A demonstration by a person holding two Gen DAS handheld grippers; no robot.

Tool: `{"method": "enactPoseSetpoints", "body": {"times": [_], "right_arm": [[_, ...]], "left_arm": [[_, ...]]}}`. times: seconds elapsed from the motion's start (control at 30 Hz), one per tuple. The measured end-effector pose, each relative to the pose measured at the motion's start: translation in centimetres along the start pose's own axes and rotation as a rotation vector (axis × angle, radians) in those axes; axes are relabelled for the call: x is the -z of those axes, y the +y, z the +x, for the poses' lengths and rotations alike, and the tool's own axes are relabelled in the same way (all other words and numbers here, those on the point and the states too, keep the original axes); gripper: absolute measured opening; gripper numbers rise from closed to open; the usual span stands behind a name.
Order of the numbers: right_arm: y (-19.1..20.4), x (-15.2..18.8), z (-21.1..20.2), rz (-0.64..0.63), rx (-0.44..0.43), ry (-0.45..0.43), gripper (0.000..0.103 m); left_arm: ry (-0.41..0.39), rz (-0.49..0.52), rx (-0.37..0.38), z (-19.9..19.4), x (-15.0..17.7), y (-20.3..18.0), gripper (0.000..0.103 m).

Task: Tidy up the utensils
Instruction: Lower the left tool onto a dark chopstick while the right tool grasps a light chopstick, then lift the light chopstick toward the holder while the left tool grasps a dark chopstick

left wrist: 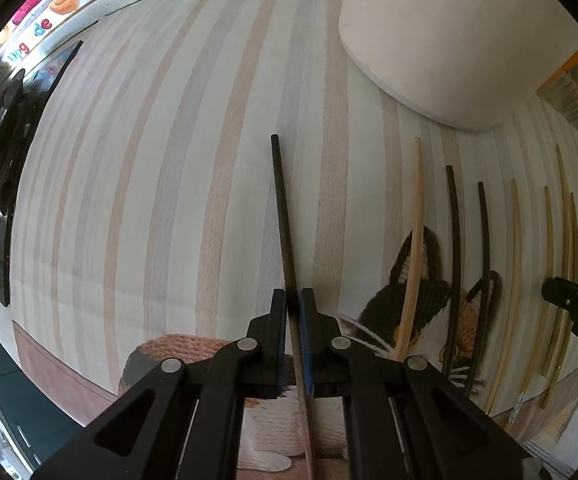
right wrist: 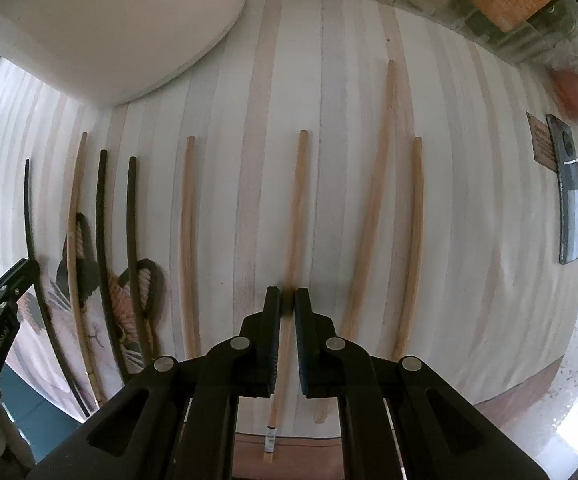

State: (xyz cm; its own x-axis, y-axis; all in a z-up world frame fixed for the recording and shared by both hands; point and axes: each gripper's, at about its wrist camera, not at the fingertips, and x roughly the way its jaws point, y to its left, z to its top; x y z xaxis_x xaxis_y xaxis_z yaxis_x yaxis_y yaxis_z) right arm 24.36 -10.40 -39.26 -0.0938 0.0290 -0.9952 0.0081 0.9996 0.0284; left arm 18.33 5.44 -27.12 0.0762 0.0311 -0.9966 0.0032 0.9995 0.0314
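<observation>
Left gripper [left wrist: 293,300] was clamped on a dark chopstick [left wrist: 283,216], jaws pinched together around its lower half, pointing down at the striped placemat [left wrist: 149,200]. That stick sat well apart from the others, out on the bare stripes left of the row.

Right gripper [right wrist: 287,300] was likewise closed on a light wooden chopstick [right wrist: 298,200], mid-row, its printed tip poking out below the jaws near the mat's edge.

Rest of the row lay roughly parallel on the mat: one pale stick [right wrist: 76,216] mixed in beside two dark ones [right wrist: 103,216], then more pale ones [right wrist: 187,240] and, right of the gripped one, two more [right wrist: 373,208], one sitting higher than its neighbours. A white bowl [right wrist: 121,28] stood at the far-left corner; a phone-like device [right wrist: 569,192] lay at the right.

Judgement: partway. Sticks were laid out lengthwise, but colours weren't grouped, ends weren't level, and pairs weren't matched. Both held sticks were yet to be placed; the pale one among the darks probably needed moving too.
</observation>
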Motion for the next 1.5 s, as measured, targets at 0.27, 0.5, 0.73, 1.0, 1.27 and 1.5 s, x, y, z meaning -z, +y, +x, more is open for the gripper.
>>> {"method": "enactPoseSetpoints", "body": {"times": [0.27,0.5,0.73,1.0,1.27,1.5], "right_arm": [[-0.6,0.5,0.2,0.036,-0.034,-0.023,0.007],[-2.4,1.0,-2.1,0.090,-0.110,-0.098,0.007],[-2.7,1.4,-6.1,0.087,-0.121,-0.227,0.007],[-3.9,1.8,-12.2,0.082,-0.106,-0.441,0.007],[-4.8,1.1,-19.5,0.076,-0.115,-0.642,0.007],[-5.4,0.3,-26.5,0.071,-0.227,-0.741,0.007]], "left_arm": [[-0.006,0.015,-0.047,0.1,-0.6,-1.3,0.004],[-0.110,0.016,-0.059,-3.4,-0.5,-1.1,0.003],[-0.251,0.005,-0.059,-8.8,-0.8,-1.2,0.003],[-0.437,-0.027,-0.071,-14.8,-1.8,0.4,0.003],[-0.605,-0.064,-0.065,-21.0,-2.7,1.4,0.003],[-0.700,-0.075,0.035,-26.9,-2.7,1.6,0.002]]}}
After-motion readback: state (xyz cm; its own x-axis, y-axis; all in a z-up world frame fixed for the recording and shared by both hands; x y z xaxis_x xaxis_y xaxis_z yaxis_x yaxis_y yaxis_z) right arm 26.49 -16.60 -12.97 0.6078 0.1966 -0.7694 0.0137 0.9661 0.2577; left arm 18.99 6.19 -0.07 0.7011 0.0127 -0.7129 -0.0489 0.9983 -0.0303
